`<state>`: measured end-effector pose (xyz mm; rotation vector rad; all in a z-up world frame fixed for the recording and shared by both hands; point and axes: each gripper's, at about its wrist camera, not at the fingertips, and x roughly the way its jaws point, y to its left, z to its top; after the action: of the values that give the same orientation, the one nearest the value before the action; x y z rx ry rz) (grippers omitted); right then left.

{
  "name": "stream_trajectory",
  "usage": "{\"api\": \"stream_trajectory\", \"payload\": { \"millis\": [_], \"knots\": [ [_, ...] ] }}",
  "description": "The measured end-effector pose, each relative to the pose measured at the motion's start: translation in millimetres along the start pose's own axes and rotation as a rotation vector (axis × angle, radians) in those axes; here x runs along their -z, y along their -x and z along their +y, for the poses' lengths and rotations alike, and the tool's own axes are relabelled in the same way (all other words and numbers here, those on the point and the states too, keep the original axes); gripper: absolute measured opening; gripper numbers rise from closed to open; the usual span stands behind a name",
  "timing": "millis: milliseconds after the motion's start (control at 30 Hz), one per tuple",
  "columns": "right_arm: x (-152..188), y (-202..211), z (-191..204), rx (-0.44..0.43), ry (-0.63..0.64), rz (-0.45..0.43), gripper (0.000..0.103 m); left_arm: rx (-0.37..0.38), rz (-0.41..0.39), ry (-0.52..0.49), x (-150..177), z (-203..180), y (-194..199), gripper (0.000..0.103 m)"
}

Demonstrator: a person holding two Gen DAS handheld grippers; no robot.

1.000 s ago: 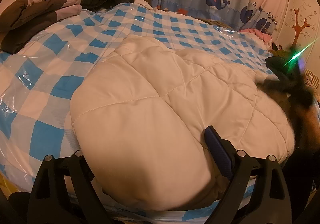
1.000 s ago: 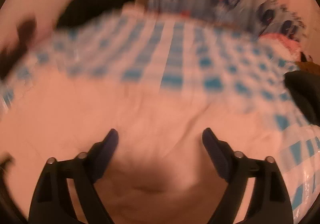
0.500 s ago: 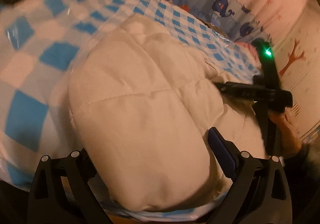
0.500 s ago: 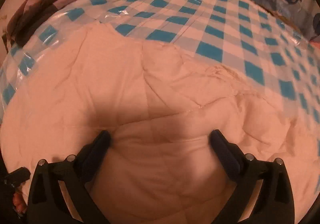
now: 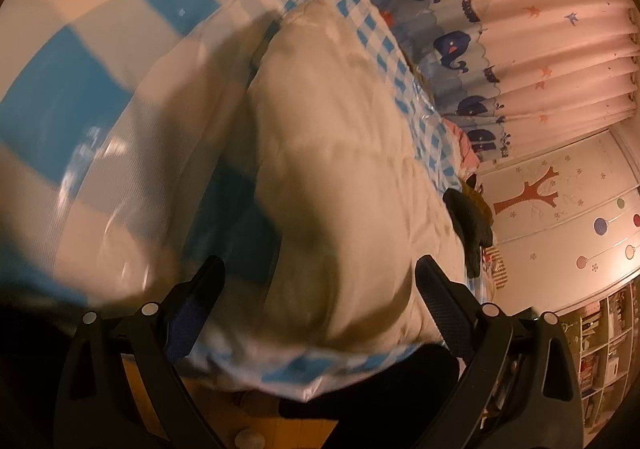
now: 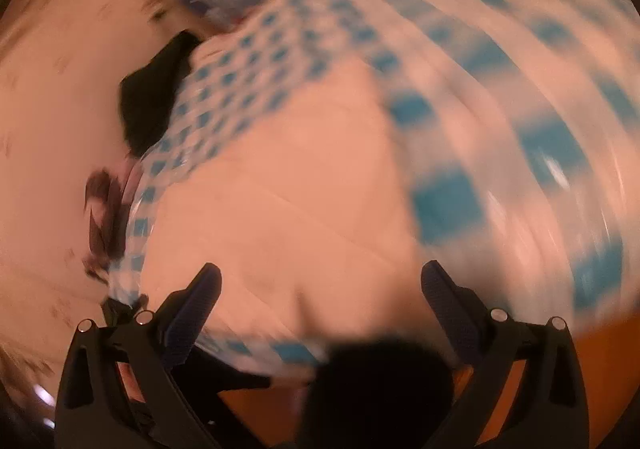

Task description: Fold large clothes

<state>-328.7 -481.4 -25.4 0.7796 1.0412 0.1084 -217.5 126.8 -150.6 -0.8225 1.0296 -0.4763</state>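
Jaws of both grippers stood wide apart, clasping nothing. Left gripper [image 5: 316,289]: two black fingers with dark blue pads spread to either side of the near end of the folded quilted garment [image 5: 340,153], pads clear of the fabric as far as the blurred picture allowed. Right gripper [image 6: 320,295]: fingers likewise spread fully, the pale fabric [image 6: 288,177] lying beyond and between them, no pad pressing on it; this view was heavily smeared by motion. Item one, cream-white padded garment, large, stitched in broad panels, lying doubled over in a thick bundle on the bed, its near edge close to the bed's front border. Item two, blue-and-white checked cover [image 5: 80,61] under a glossy clear plastic sheet, spread across the bed beneath the garment and overhanging the front edge. Item three, dark cloth [image 5: 470,225], heaped at the far side of the bed just beside the garment in the left wrist view; the same dark mass [image 6: 154,97] showed at the bed's edge in the right wrist view. Item four, curtain [image 5: 520,29], pink with a band of blue whales and small stars, hanging behind the bed. Item five, wall [image 5: 560,217] with a tree motif and coloured dots. Item six, shelving [image 5: 604,349], lower right, contents too small to tell.
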Motion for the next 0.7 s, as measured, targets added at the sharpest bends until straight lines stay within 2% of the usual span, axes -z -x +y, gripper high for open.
{"api": "stream_trajectory", "payload": {
  "millis": [100, 200, 367, 467, 567, 700],
  "knots": [
    [13, -14, -28, -0.114, -0.098, 0.043, 0.096, -0.011, 0.013, 0.022, 4, 0, 0, 0.092],
    [17, -34, -39, -0.248, -0.161, 0.071, 0.096, -0.010, 0.026, 0.029, 6, -7, -7, 0.092],
    [14, -54, -39, -0.396, -0.193, 0.073, 0.097, -0.004, 0.043, 0.086, 14, -5, -15, 0.092],
    [11, -55, -40, -0.424, -0.190, 0.068, 0.097, 0.015, 0.027, 0.153, 14, 1, -17, 0.092],
    [11, -60, -44, -0.344, -0.174, 0.082, 0.097, 0.035, 0.022, 0.174, 15, 2, -19, 0.092],
    [13, -64, -34, -0.359, -0.127, 0.062, 0.096, 0.013, 0.027, 0.176, 14, 0, -27, 0.092]
  ]
}}
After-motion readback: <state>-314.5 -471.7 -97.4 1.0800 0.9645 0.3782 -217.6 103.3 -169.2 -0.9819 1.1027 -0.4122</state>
